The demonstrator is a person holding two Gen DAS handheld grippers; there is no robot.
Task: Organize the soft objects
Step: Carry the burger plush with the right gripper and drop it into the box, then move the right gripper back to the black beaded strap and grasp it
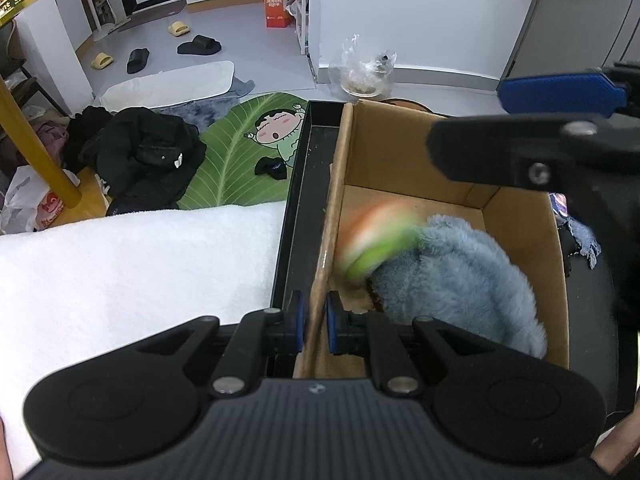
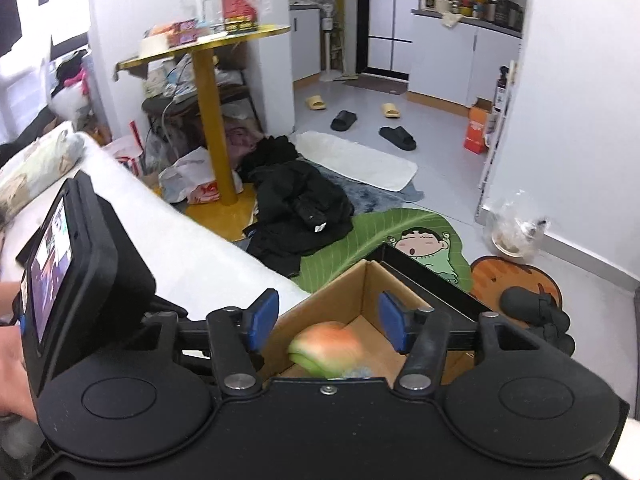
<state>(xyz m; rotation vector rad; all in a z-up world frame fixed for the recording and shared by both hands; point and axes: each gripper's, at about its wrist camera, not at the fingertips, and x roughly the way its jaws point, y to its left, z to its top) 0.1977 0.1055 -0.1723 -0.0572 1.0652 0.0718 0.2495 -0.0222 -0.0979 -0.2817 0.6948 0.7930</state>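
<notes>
An open cardboard box (image 1: 400, 152) holds a fluffy light-blue soft item (image 1: 452, 280). Beside that item lies a blurred orange-and-green soft toy (image 1: 380, 240). My left gripper (image 1: 315, 322) is shut on the box's left wall, one blue pad on each side of the cardboard. In the right wrist view my right gripper (image 2: 329, 322) stands open above the box (image 2: 348, 292). The toy (image 2: 328, 346) is below and between its pads, untouched. One of the right gripper's blue pads (image 1: 560, 94) shows above the box's far right corner.
A black tray (image 1: 304, 184) runs along the box's left side, next to a white towel-covered surface (image 1: 120, 272). Black clothes (image 1: 140, 152), a green leaf mat (image 1: 240, 152) and slippers (image 1: 200, 45) lie on the floor. A yellow table leg (image 1: 36, 148) stands at left.
</notes>
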